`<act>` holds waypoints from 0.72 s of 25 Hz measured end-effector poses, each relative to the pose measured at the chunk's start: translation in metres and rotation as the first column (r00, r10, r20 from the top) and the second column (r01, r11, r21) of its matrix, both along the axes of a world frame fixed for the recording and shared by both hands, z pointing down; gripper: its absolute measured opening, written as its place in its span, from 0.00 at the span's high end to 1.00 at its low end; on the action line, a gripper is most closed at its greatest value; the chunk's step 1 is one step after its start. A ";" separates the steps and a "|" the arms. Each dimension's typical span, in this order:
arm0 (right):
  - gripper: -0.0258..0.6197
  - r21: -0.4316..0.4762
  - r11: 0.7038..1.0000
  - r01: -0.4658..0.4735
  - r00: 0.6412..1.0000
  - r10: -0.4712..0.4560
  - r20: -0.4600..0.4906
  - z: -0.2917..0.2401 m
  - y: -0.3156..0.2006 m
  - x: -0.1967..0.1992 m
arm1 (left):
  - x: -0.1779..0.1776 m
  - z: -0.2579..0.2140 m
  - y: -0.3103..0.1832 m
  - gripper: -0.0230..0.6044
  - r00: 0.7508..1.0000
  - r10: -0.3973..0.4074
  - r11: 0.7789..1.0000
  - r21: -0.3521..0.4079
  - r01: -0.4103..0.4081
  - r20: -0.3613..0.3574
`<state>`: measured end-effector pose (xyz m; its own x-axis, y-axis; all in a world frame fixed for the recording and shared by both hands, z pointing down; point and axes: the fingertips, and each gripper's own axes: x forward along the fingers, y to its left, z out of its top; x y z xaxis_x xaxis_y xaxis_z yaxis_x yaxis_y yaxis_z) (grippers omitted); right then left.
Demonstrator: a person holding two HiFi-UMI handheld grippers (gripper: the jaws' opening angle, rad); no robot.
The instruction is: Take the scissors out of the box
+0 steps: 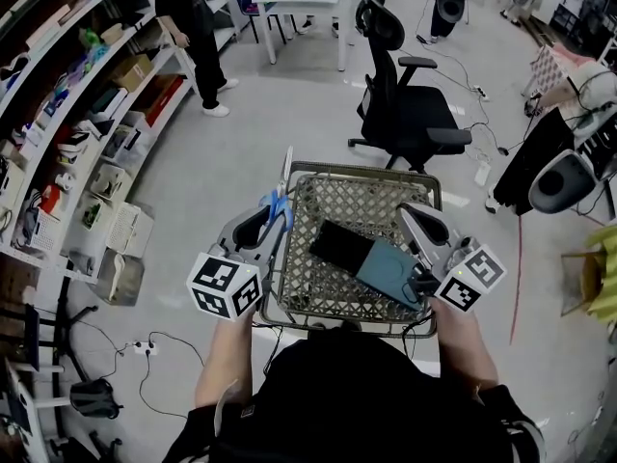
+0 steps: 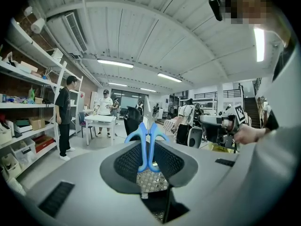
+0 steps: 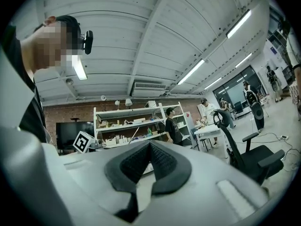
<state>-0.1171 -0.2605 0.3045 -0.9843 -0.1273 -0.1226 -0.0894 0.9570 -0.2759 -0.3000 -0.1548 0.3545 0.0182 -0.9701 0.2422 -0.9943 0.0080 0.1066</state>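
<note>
blue-handled scissors [image 1: 278, 205], grey lattice box [image 1: 366, 170], black office chair [image 1: 410, 114].

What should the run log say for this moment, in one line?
left claw: shut on scissors | scissors: held at box left rim | right claw: shut, empty, over box | flat teal item: inside box

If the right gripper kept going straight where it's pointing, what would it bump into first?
Nothing close, it seems. The right gripper, shut and empty, points through open air toward the white shelves across the room, so probably those first, though depth is hard to judge.
</note>
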 end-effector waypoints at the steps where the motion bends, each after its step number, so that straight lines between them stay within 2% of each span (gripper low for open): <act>1: 0.95 0.001 1.000 -0.002 1.000 0.002 -0.004 0.000 -0.001 0.000 | 0.000 0.000 -0.001 0.82 1.000 0.001 1.000 -0.001 -0.001 0.002; 18: 0.95 -0.039 0.998 -0.054 0.998 0.053 -0.017 0.015 -0.022 0.007 | -0.007 0.001 -0.006 0.82 1.000 -0.020 1.000 -0.007 0.020 0.013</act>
<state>-0.1099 -0.2822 0.3196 -0.9777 -0.1842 -0.1010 -0.1448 0.9392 -0.3114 -0.3070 -0.1611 0.3554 -0.0041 -0.9685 0.2490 -0.9952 0.0282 0.0936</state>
